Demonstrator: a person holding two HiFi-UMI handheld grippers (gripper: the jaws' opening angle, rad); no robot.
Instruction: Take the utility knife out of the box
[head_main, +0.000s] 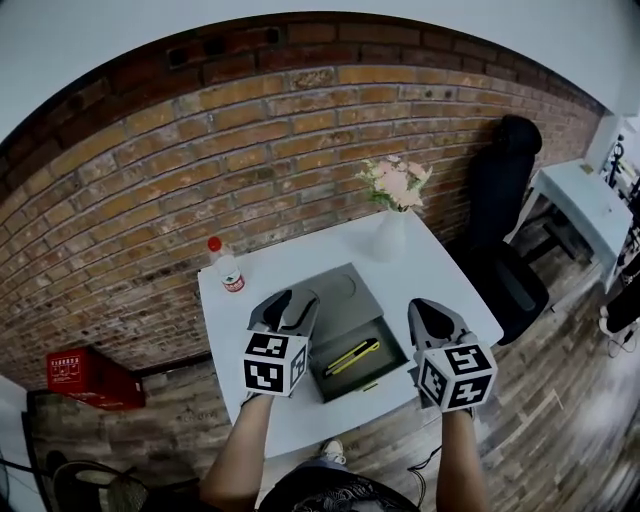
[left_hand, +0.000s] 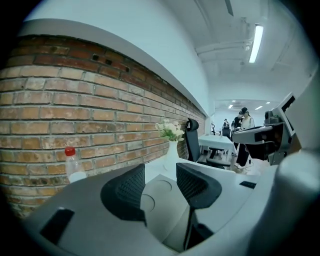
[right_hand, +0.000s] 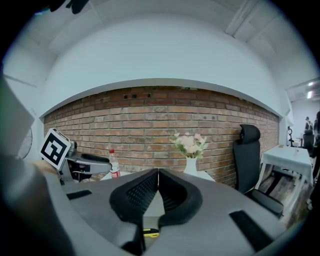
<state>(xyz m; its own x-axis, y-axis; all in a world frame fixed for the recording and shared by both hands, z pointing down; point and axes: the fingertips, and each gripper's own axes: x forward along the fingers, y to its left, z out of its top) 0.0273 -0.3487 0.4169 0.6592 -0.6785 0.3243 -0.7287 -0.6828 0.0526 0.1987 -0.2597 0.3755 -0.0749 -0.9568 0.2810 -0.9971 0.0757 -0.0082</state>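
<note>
Left gripper (head_main: 295, 301) fingers apart, right gripper (head_main: 426, 306) fingers together; utility knife (head_main: 352, 357) in box (head_main: 384, 364) between.

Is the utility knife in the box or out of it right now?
In. The utility knife lies inside the open box; the left gripper is open and the right gripper shut, both empty.

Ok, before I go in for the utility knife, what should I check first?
1. Box open: ok. The box has its lid folded back.
2. Knife reachable: ok. The utility knife lies uncovered in the box.
3. Right gripper ready to grasp: not ok. The right gripper has its jaws together and holds nothing.
4. Left gripper ready: ok. The left gripper has its jaws apart and is empty.
5. Clutter near the box: ok. The bottle and flower vase stand at the table's far side, apart from the box.
</note>
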